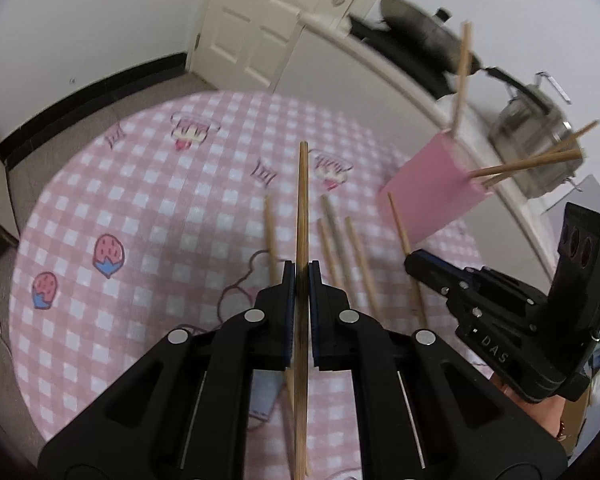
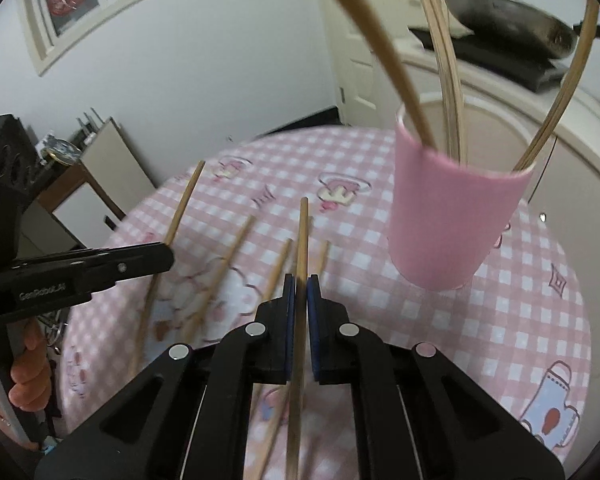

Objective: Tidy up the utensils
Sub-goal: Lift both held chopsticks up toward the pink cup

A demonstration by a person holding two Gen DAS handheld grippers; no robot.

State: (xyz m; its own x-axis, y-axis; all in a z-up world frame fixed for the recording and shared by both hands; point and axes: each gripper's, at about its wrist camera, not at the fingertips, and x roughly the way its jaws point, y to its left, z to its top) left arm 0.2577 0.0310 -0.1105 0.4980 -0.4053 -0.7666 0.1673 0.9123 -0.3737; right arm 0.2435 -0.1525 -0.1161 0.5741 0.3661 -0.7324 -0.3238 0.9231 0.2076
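Black two-finger left gripper [image 1: 302, 276] is pointing steeply down over the round table with the pink-and-white checked cloth [image 1: 100, 200], its blue-padded jaws pressed together on a slim bamboo chopstick [image 1: 303, 200] that is running straight out ahead between the fingers. Beside it, the black right gripper [image 2: 301, 280] is tilting down at a similar slant, jaws likewise pinching a second bamboo chopstick [image 2: 302, 232] lengthwise along its fingers. A bare hand [image 2: 28, 364] is wrapping the left tool's handle at the left edge of the right wrist view. Several loose bamboo chopsticks [image 1: 360, 264] are lying on the cloth beneath and just ahead of both tools. A pink cylindrical cup [image 2: 452, 216] is standing on the cloth ahead and right of the right gripper, already carrying several upright chopsticks [image 2: 448, 80]. A dark wok [image 2: 512, 28] is sitting on the white counter beyond.
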